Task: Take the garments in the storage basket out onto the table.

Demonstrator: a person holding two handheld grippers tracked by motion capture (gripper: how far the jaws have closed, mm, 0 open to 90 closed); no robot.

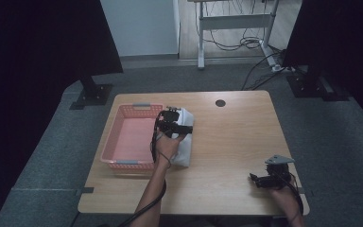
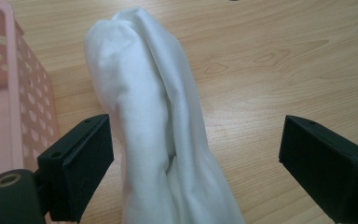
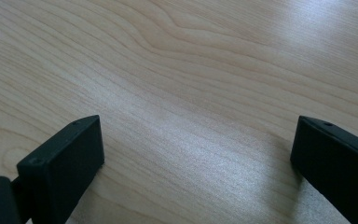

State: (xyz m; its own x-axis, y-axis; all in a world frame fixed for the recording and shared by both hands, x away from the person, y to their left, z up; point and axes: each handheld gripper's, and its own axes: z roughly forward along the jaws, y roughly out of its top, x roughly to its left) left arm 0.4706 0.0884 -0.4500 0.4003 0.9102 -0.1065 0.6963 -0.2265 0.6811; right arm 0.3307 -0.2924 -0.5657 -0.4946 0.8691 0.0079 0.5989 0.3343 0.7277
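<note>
A white cloth [image 1: 185,138] lies bunched on the wooden table [image 1: 236,142], right beside the pink basket [image 1: 127,137]. My left gripper [image 1: 172,124] hovers over it. In the left gripper view the cloth [image 2: 154,112] runs as a long folded ridge between the two jaws, which stand wide apart; my left gripper [image 2: 193,163] is open and not touching it. My right gripper [image 1: 260,180] rests low near the table's front right corner. In the right gripper view it [image 3: 196,163] is open over bare wood, with nothing between the jaws.
The pink perforated basket [image 2: 9,93] stands just left of the cloth and looks empty. A dark round hole [image 1: 220,102] sits at the table's far edge. Black screens flank the table, with a desk frame and cables [image 1: 246,42] behind.
</note>
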